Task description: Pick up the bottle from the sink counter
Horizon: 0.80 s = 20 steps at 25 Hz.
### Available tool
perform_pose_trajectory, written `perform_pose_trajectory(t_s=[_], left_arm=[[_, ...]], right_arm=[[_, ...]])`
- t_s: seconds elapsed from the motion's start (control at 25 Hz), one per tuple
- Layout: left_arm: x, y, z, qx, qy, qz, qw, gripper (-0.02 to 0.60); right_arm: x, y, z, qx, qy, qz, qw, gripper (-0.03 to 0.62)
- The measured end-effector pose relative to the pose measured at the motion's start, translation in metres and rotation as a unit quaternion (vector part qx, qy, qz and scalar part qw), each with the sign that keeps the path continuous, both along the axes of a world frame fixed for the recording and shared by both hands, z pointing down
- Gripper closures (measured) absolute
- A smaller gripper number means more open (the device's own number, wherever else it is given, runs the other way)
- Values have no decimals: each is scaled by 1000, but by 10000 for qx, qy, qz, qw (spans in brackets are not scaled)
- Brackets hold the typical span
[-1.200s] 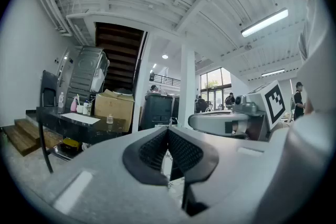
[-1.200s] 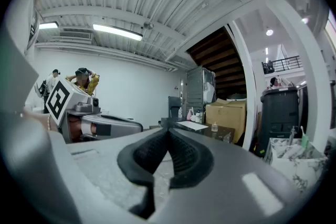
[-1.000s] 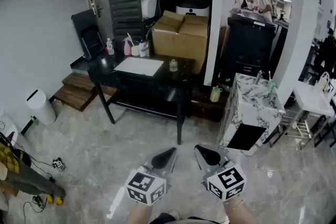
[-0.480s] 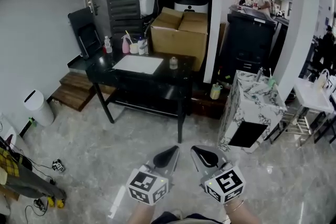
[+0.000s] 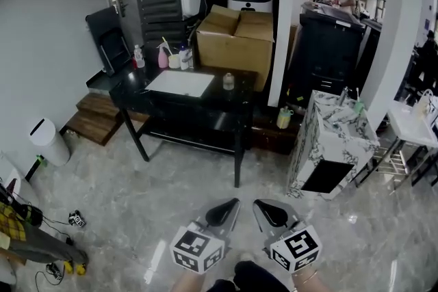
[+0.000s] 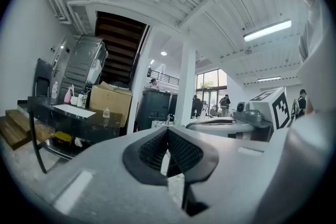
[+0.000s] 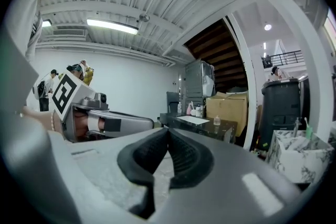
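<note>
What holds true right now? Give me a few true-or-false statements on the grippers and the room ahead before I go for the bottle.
1. The left gripper and the right gripper are both shut, with nothing between their jaws. True.
2. A cardboard box stands behind the black table. True.
3. The marble-patterned sink unit stands to the left of the black table. False: in the head view it stands to the table's right.
4. The right gripper is touching the sink unit. False: it hangs low over the floor, well short of the unit.
5. A white sheet lies on the black table. True.
</note>
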<state>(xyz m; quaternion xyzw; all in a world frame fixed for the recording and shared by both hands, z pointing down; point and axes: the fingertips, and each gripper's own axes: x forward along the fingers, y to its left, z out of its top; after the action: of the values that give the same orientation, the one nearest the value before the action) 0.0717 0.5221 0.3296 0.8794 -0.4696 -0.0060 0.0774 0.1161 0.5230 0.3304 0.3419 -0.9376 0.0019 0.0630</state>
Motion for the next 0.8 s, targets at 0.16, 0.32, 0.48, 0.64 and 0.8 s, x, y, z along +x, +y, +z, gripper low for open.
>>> perform_pose_trajectory(t_s=[0.16,0.32,0.48,0.64,0.8], left_arm=[[-6,-25,12,-183,106,-52,9998,580],[-19,-65,15,-149,79,-157,9997,580],[-29,-120,4,-71,41,-249,9997,580],[-27,-175,-6,-6,-136,-253,9996,580],[-18,-232,-14,84,-180,-279,9994,580]], right_arm=[[-1,-28,13,-332,-328,43,9989,591],[-7,-78,20,-307,-164,-75,9994,591],[-14,-138,9,-228,-205,-94,9995,591],[-18,-194,0,-165,-258,-193,9993,591],[-11,-250,-7,-88,-326,-218,9992,591]])
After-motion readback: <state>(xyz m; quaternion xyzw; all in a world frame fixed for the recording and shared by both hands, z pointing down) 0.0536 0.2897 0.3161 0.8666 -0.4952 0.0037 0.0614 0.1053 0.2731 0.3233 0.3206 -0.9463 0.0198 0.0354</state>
